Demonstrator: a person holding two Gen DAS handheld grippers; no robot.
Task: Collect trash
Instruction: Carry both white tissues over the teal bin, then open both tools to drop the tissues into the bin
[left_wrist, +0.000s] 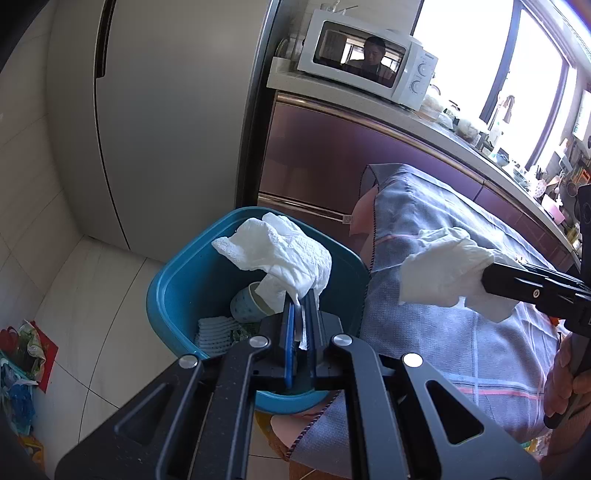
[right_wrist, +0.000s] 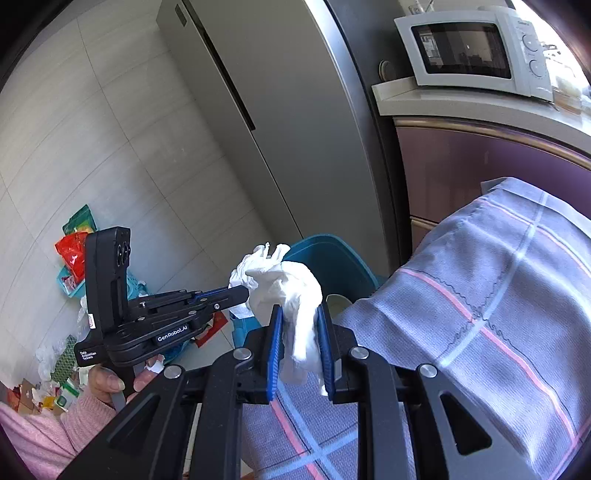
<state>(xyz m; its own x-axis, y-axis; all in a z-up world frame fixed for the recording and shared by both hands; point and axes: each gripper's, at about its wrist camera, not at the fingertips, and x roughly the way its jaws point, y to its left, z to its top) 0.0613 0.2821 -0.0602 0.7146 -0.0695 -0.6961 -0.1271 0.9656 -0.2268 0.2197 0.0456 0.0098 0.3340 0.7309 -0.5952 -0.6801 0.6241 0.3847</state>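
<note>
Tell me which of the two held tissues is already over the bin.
The tissue in the left gripper: it hangs above the blue bin. The right gripper's tissue is over the checked cloth.

- We see a pale tiled floor (left_wrist: 92, 332) carrying a teal plastic bin (left_wrist: 177, 291).
- At the far left, colourful loose wrappers and bags (right_wrist: 74, 254) lie scattered on it.
- A grey checked cloth (left_wrist: 461, 332) covers a raised surface right of the bin.

Pale tiled floor (left_wrist: 92, 317) meets a tall grey fridge (left_wrist: 155, 110). Beside it, purple cabinets (left_wrist: 332, 155) carry a light counter (left_wrist: 406, 122) (cluttered farther along) with a white microwave (left_wrist: 369, 59). Bright daylight floods through the window (left_wrist: 480, 55).
</note>
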